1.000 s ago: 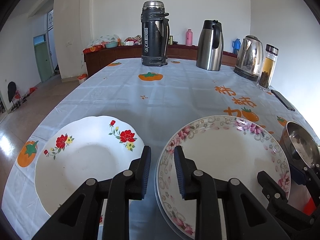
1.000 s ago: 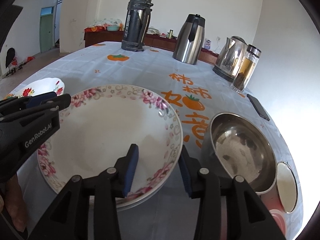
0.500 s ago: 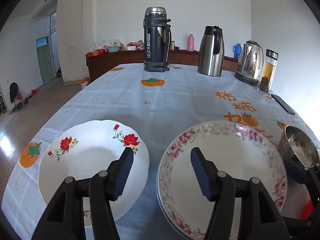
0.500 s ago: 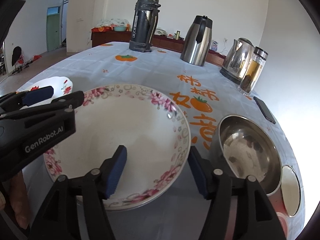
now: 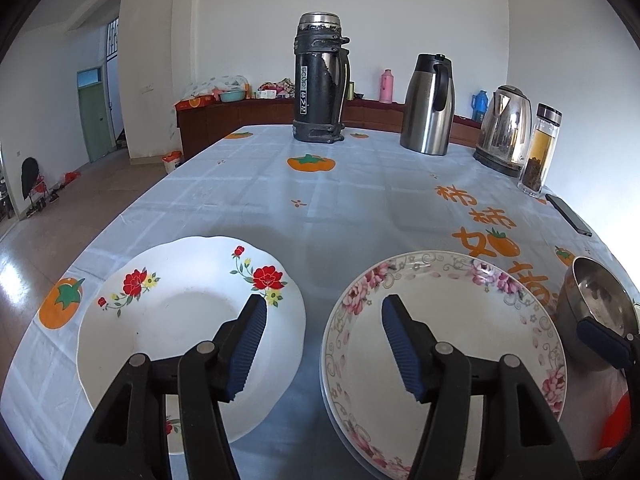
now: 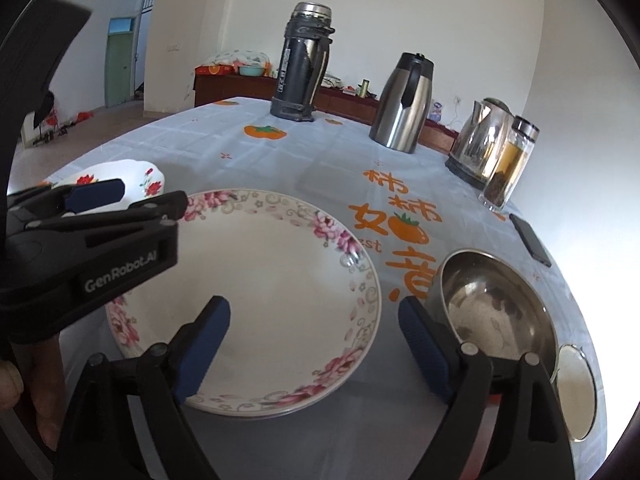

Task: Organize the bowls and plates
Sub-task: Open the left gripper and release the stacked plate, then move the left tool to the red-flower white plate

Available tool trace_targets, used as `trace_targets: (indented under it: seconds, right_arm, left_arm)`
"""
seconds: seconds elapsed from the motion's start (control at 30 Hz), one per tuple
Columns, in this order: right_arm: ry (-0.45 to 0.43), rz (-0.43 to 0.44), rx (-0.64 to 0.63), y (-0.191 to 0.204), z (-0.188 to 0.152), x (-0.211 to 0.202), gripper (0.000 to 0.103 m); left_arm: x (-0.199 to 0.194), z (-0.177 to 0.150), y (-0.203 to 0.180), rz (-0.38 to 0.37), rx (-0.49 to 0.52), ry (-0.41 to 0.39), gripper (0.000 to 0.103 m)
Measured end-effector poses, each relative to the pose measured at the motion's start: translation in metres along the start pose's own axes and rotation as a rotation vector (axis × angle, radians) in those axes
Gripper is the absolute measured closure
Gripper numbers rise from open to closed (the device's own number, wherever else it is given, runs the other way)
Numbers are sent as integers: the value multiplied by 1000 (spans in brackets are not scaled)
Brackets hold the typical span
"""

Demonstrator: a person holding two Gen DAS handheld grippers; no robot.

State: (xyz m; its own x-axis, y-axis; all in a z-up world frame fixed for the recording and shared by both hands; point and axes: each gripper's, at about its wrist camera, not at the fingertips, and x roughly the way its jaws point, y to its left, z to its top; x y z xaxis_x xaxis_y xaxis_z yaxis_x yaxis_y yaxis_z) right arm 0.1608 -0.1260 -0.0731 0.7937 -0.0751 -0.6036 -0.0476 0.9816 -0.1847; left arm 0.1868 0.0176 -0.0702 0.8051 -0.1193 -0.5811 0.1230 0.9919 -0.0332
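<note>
Both grippers' jaws have just opened off the pink-flowered plate (image 6: pixel 280 300).

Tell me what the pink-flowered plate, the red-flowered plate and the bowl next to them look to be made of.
Pink-flowered plate: likely glazed ceramic or porcelain; glossy white surface with a printed floral rim, though melamine can't be ruled out.
Red-flowered plate: same look; smooth white, wavy edge, printed flowers.
Bowl: stainless steel by its look; grey and mirror-like, reflecting its surroundings.
</note>
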Motion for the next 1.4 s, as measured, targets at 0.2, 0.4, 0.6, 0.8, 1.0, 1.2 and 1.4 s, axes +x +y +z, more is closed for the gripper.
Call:
trace_targets:
  seconds: [0.2,0.4,0.6,0.8,1.0,1.2,1.4]
  right_arm:
    - [-9,12,16,-2,-1,-3,15]
    - [-47,19,37,-5,-2,-10,15]
    - [-102,10,61,-8,-3,-21,15]
    - [-151,17,80,-13,-3,-29,16]
    - [-188,25,99,-16,-4,-37,16]
    - [-202,29,112,-19,-5,-39,21]
    - [-221,43,111,-20,-6,-42,45]
  left_arm:
    - [0,0,0,0,0,0,40]
    - [-1,0,1,5,6,-2,40]
    - [-3,0,-3,14,22,-13,39]
    - [-5,-1,-5,26,24,-21,39]
    - [-9,-2,-5,28,24,-43,31]
    - [-10,-2,-7,32,35,-48,30]
    - [-15,-6,-3,36,35,-49,30]
